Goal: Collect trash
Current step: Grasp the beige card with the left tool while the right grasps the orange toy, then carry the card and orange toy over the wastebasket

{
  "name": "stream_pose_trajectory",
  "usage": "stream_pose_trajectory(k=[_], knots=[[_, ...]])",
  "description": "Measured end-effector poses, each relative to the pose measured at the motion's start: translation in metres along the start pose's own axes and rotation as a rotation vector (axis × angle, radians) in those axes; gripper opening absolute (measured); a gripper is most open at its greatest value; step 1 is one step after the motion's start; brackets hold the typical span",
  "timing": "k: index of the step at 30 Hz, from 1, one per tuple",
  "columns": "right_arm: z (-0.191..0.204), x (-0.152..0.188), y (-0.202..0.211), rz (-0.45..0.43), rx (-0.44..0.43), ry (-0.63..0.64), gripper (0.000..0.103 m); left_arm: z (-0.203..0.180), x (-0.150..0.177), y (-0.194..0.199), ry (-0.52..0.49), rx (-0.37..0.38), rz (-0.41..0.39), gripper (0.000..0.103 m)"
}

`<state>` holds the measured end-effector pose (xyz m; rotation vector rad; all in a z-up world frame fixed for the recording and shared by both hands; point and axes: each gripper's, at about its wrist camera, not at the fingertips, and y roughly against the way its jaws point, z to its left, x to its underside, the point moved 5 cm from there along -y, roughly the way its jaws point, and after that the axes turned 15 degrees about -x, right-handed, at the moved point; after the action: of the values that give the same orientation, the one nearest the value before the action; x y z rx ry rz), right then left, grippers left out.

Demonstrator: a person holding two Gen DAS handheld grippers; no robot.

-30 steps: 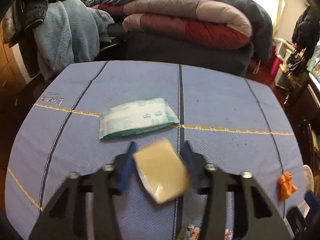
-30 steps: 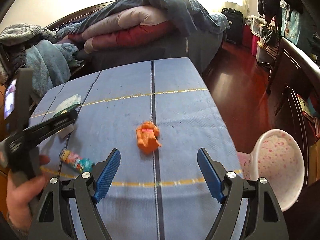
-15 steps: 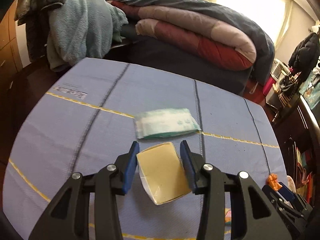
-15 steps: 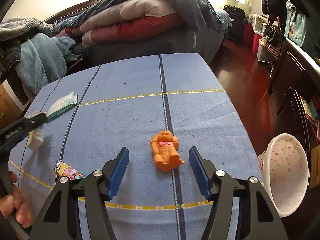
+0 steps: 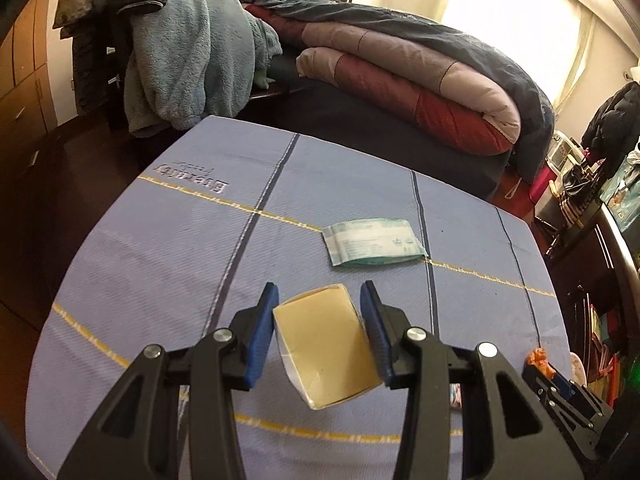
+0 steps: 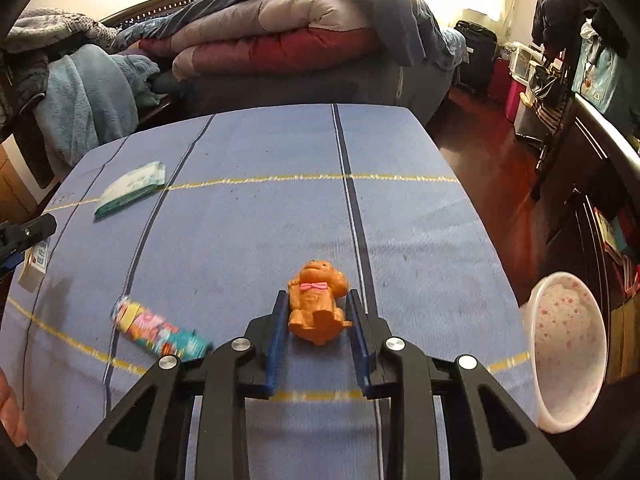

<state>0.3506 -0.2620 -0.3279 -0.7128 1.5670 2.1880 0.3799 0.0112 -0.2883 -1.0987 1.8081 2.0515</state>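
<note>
My left gripper [image 5: 319, 297] is shut on a small white box with a tan face [image 5: 326, 344], held above the blue tablecloth [image 5: 160, 248]. In the right wrist view that box [image 6: 34, 266] hangs at the far left edge. My right gripper [image 6: 317, 300] is down on the cloth, its jaws closing on an orange toy dog with a pink bow [image 6: 316, 308], and both blue pads touch its sides. A colourful wrapper [image 6: 160, 330] lies on the cloth left of the right gripper. A green and white wipes pack [image 5: 374, 242] lies further back.
A white bin with pink spots [image 6: 568, 360] stands on the floor off the table's right edge. A bed piled with folded quilts [image 6: 280, 36] lies behind the table. Blue blankets [image 5: 192, 60] hang at the back left. Dark furniture [image 6: 592, 184] lines the right.
The right gripper's jaws went from wide apart to closed against the orange toy dog. The left gripper rose and drew back to the left with the box still in it.
</note>
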Motion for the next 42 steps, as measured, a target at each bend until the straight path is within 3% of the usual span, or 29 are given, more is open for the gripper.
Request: stream_pose_trajectory(k=[22,42], knots=[[0.011,0.041,0.124,-0.134,-0.068,-0.009,0.029,-0.023,0.024,0.131,-0.114,0.132,-0.168,0.043],[-0.024,0.052,0.194,-0.253,-0.046,-0.038,0.029,-0.088,0.037,0.213,-0.212,0.262,-0.283,0.043]])
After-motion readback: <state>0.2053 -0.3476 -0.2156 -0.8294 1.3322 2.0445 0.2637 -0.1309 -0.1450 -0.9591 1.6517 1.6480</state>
